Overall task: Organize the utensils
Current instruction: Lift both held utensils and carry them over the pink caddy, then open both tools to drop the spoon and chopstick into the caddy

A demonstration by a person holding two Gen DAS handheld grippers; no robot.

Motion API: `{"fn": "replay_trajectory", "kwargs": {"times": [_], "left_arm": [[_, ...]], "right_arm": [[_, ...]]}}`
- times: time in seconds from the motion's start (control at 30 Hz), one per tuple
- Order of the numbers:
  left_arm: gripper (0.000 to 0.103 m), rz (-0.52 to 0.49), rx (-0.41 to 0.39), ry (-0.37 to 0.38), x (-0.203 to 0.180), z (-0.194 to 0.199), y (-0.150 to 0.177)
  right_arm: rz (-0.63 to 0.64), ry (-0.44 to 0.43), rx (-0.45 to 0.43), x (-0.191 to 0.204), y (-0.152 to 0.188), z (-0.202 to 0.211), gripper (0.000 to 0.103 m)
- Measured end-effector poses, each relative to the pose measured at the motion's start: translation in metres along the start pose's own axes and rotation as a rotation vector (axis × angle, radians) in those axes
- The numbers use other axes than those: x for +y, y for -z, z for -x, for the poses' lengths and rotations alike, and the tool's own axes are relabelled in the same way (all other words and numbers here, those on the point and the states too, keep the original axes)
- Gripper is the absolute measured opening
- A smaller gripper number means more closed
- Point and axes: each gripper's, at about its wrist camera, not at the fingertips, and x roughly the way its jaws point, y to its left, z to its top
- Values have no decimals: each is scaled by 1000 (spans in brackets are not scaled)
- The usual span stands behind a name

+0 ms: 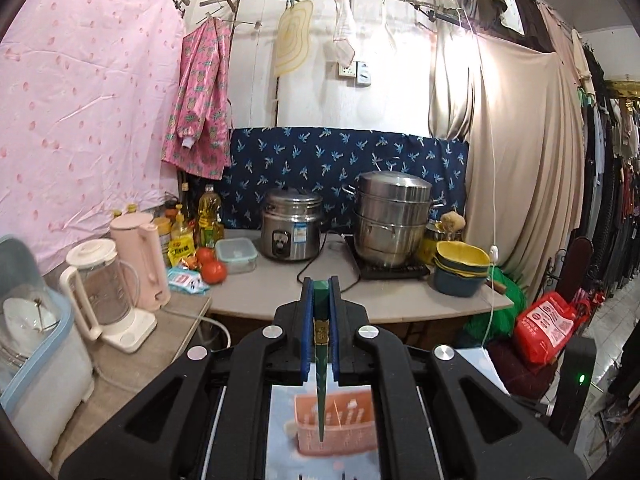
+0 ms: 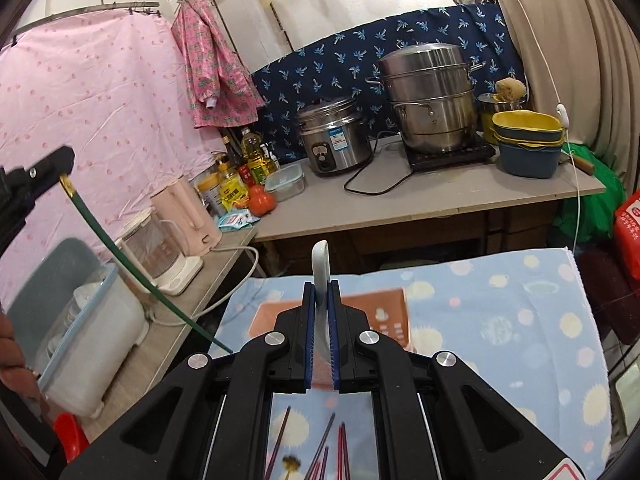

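My left gripper (image 1: 321, 292) is shut on a dark green chopstick (image 1: 321, 380) with a gold band, which hangs point down above a pink slotted utensil basket (image 1: 344, 424). In the right wrist view the left gripper (image 2: 56, 168) shows at the far left with the green chopstick (image 2: 132, 268) slanting down toward the table. My right gripper (image 2: 321, 292) is shut on a white-handled utensil (image 2: 321, 276), handle up, above the pink basket (image 2: 384, 308). Several red and dark chopsticks (image 2: 332, 448) lie on the blue dotted cloth (image 2: 500, 320) below it.
A counter (image 1: 380, 296) behind holds a rice cooker (image 1: 290, 228), a steel steamer pot (image 1: 394, 220), stacked bowls (image 1: 462, 268), tomatoes and oil bottles. A blender (image 1: 104, 292), pink kettle (image 1: 140, 256) and a dish box (image 1: 36, 340) stand on the left. A red bag (image 1: 544, 328) sits right.
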Motion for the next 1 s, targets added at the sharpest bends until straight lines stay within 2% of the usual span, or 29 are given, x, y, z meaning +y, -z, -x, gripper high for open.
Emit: {"fn": "replay_trajectory", "kwargs": {"times": [0.13, 0.27, 0.57, 0.63, 0.67, 0.7, 0.73, 0.77, 1.0], "left_arm": [[7, -1, 20, 0, -5, -42, 0], [7, 7, 78, 9, -4, -75, 22], [7, 35, 180, -34, 18, -115, 74], [9, 51, 191, -45, 23, -117, 80], [18, 60, 196, -58, 26, -117, 84], [36, 65, 201, -66, 28, -117, 87], [41, 67, 202, -77, 30, -115, 90], [45, 66, 199, -88, 31, -113, 93], [46, 67, 233, -91, 38, -84, 112]], "right_arm": [[-26, 16, 18, -16, -3, -31, 6], [-57, 23, 60, -34, 3, -62, 6], [-44, 65, 110, -47, 25, -97, 7], [-23, 93, 95, -47, 30, -98, 11], [-14, 108, 82, -46, 32, -97, 13], [-1, 121, 72, -44, 34, -95, 22], [10, 131, 59, -42, 35, -91, 31], [17, 137, 47, -41, 37, -88, 34], [49, 151, 38, -33, 52, -54, 35]]}}
